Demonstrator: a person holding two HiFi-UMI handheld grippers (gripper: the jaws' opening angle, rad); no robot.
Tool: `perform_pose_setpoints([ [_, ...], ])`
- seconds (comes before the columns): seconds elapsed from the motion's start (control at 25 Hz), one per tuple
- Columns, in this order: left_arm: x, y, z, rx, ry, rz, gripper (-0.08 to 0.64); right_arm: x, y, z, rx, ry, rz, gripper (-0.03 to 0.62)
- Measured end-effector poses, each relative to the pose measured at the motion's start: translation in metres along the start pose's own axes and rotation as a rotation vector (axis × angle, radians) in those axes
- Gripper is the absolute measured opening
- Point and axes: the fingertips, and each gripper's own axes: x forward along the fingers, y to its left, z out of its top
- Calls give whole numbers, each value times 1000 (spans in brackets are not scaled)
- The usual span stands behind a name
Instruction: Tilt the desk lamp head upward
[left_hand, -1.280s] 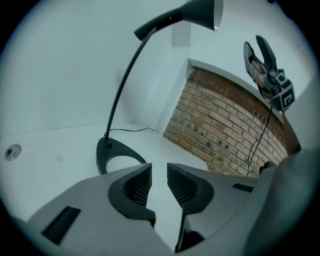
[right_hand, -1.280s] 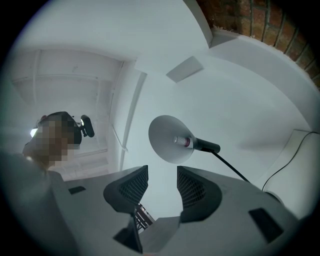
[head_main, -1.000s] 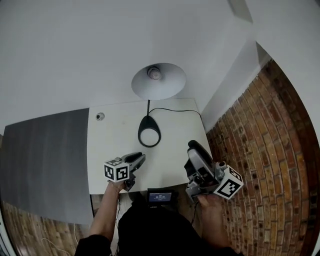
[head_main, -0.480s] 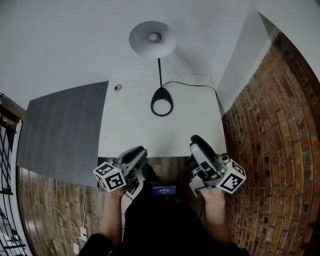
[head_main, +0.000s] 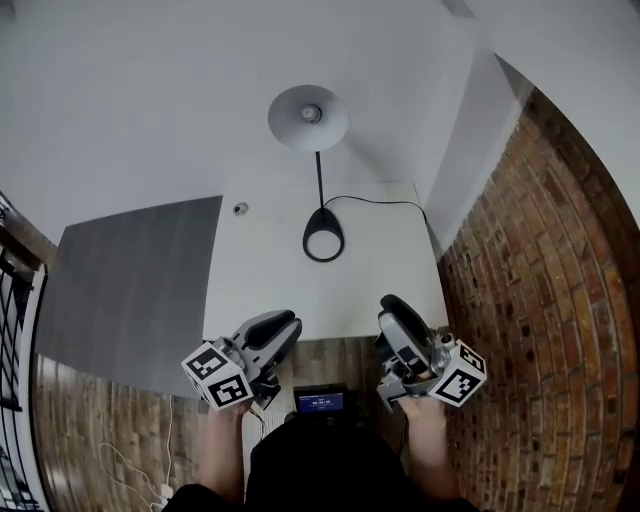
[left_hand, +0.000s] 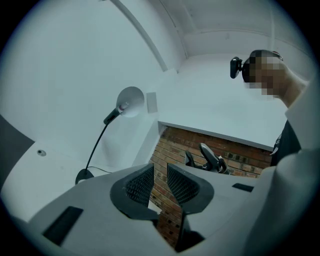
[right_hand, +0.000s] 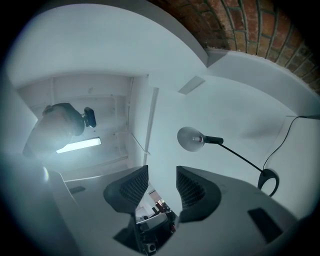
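The desk lamp stands at the back of the white table (head_main: 260, 280): a round black base (head_main: 324, 236), a thin black stem and a grey dish-shaped head (head_main: 308, 117) whose bulb faces the head camera. My left gripper (head_main: 285, 328) and right gripper (head_main: 393, 312) hover at the table's front edge, far from the lamp and touching nothing. In the left gripper view the jaws (left_hand: 160, 176) stand apart and empty, with the lamp head (left_hand: 129, 96) far off at the left. The right gripper's jaws (right_hand: 162, 184) are also apart and empty, with the lamp head (right_hand: 191, 138) beyond them.
A black cable (head_main: 385, 203) runs from the lamp base to the table's right edge. A small round fitting (head_main: 240, 209) sits at the back left of the table. A grey panel (head_main: 130, 280) lies to the left, brickwork (head_main: 540, 260) to the right. A small screen (head_main: 320, 402) hangs at my waist.
Both grippers have drawn back from over the table to its front edge, and the left one has risen. The lamp now looks farther away; its head still faces up.
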Motion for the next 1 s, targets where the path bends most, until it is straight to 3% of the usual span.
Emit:
perform_pose_setpoints([
  [0.44, -53, -2, 6, -28, -20, -145, 89, 24, 39, -61, -74, 30, -91, 168],
  [0.76, -65, -27, -7, -52, -30, -276, 89, 1, 73, -78, -165, 26, -179, 116],
  [1.0, -79, -34, -8, -28, -35, -255, 89, -4, 79, -86, -146, 18, -148, 104],
])
